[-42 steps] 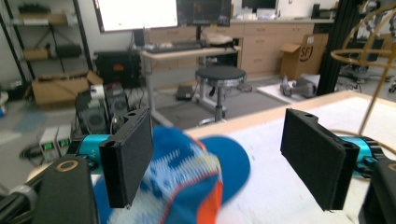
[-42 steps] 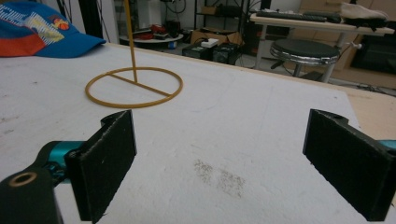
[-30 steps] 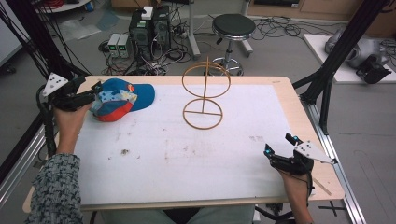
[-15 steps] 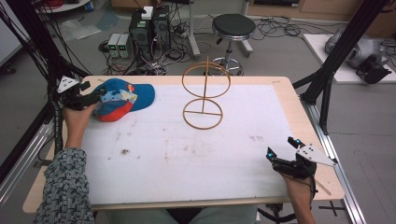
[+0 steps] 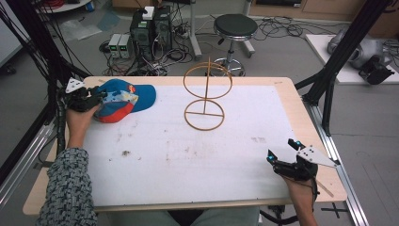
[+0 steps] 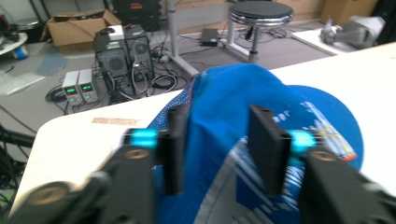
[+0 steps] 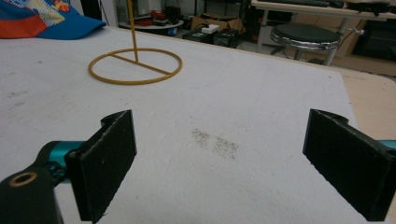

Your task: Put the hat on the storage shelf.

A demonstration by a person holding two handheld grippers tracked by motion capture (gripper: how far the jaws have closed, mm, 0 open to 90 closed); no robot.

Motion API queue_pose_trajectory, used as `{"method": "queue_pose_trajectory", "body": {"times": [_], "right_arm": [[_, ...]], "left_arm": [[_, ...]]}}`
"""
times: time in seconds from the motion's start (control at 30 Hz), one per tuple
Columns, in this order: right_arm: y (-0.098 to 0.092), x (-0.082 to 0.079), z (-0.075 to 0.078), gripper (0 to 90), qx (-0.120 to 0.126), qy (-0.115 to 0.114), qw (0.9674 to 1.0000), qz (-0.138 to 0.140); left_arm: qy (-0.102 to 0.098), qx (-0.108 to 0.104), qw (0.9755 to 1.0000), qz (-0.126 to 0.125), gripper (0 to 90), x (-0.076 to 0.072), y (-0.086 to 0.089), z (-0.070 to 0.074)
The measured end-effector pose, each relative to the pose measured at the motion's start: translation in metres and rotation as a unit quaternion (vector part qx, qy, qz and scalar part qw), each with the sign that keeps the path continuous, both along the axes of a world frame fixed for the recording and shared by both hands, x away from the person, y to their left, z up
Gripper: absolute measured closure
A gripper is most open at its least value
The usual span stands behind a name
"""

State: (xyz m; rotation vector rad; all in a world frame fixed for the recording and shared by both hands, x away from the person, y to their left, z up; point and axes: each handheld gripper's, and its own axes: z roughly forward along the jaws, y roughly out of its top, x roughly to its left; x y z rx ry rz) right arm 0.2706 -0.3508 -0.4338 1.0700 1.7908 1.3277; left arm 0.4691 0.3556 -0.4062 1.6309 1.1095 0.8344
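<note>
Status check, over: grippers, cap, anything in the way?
Left gripper just closed on the cap, fabric bunched between its jaws. Right gripper open, empty, over the table. Wire stand right of cap, apart.

Cap point(image 5: 123, 100), far left: blue crown and brim, orange-red lower panel, multicoloured printed front panel. Wire stand point(image 5: 204, 96), far centre: yellow-gold throughout. Table point(image 5: 291, 96): white top surface with scattered dark specks, pale wood edge. Each hand-held gripper point(image 5: 96, 97) point(image 5: 281, 153): black jaws, cyan accents. Sleeve point(image 5: 68, 188), near left: grey-and-black speckled weave.
</note>
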Motion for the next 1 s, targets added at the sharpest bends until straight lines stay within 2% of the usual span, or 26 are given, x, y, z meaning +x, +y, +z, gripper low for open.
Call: {"method": "queue_pose_trajectory", "body": {"times": [0.1,0.17,0.3,0.33,0.4,0.47,0.5,0.53,0.6,0.8,0.83,0.9,1.0], "right_arm": [[0.0,0.0,0.0,8.8,-0.001,-0.001,1.0,0.0],[0.0,0.001,0.0,8.8,-0.001,0.0,1.0,0.001],[0.002,0.001,0.0,8.8,-0.001,0.002,1.0,0.005],[0.002,0.002,0.0,8.8,-0.003,0.0,1.0,0.005],[0.002,0.002,0.0,8.8,-0.001,0.003,1.0,0.005],[0.002,0.002,0.0,8.8,0.001,0.004,1.0,0.005],[0.001,0.003,0.0,8.8,0.0,0.0,1.0,0.006],[0.002,0.003,0.0,8.8,0.001,0.004,1.0,0.005],[0.002,0.003,0.0,8.8,0.002,0.004,1.0,0.005],[0.004,0.005,0.0,8.8,0.005,0.006,0.9999,0.011],[0.005,0.006,0.0,8.8,0.006,0.007,0.9999,0.013],[0.006,0.007,0.0,8.8,0.003,0.006,0.9998,0.017],[0.008,0.008,0.0,8.8,0.005,0.009,0.9997,0.02]], "left_arm": [[-0.001,0.003,1.0,-0.008,81.6,-0.001,-0.002,0.003],[-0.004,0.004,0.9998,-0.021,86.4,-0.001,-0.006,0.008],[-0.009,-0.009,0.9994,-0.031,87.6,-0.002,-0.009,0.017],[-0.012,-0.022,0.999,-0.037,87.7,-0.002,-0.011,0.024],[-0.014,-0.027,0.9987,-0.041,87.7,-0.002,-0.012,0.028],[-0.017,-0.043,0.9979,-0.046,87.8,-0.003,-0.015,0.036],[-0.021,-0.055,0.9969,-0.051,87.8,-0.003,-0.018,0.045],[-0.021,-0.055,0.9969,-0.051,87.8,-0.003,-0.018,0.045],[-0.026,-0.066,0.996,-0.054,87.8,-0.003,-0.022,0.054],[-0.039,-0.074,0.9946,-0.061,87.8,-0.006,-0.031,0.082],[-0.044,-0.073,0.9944,-0.062,87.8,-0.007,-0.034,0.09],[-0.046,-0.072,0.9943,-0.063,87.8,-0.008,-0.035,0.095],[-0.064,-0.078,0.9925,-0.069,87.8,-0.012,-0.041,0.112]]}}
